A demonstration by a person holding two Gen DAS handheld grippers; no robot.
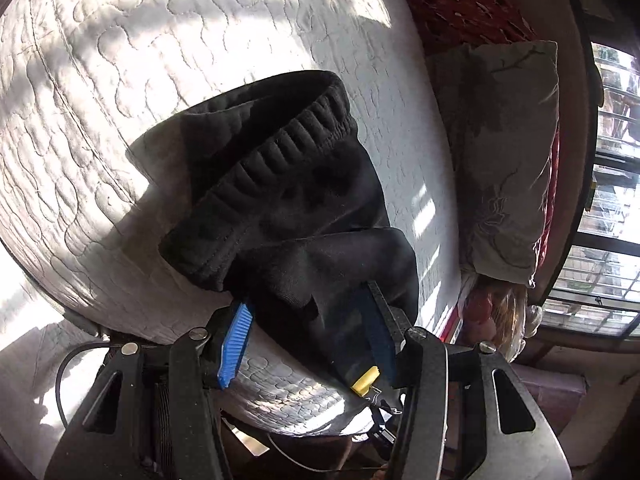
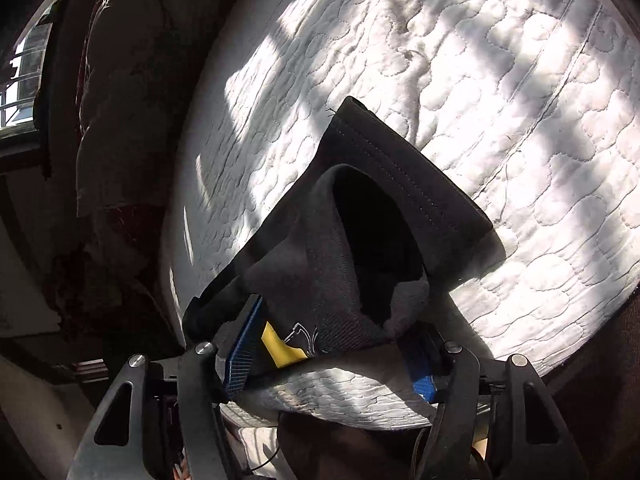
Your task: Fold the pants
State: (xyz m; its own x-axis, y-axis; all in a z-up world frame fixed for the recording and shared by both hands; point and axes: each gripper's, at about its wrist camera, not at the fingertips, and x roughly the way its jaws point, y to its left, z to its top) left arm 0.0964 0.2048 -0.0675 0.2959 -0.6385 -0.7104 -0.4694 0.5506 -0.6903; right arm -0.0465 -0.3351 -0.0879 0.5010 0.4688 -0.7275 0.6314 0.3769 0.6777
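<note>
L tool [image 1: 308,320] approx half open, black pants [image 1: 280,184] bunched btwn its blue pads, on white mattress [image 1: 100,60]. R tool [image 2: 340,344] likewise, w/ pant hem.

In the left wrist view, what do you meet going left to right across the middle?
White quilted mattress → black pants → grey pillow → window.

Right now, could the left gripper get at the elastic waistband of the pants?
Probably yes. The waistband lies exposed on the mattress just ahead of the left gripper, nothing covering it. But black fabric of the pants sits between its jaws, so it would have to let go first.
</note>
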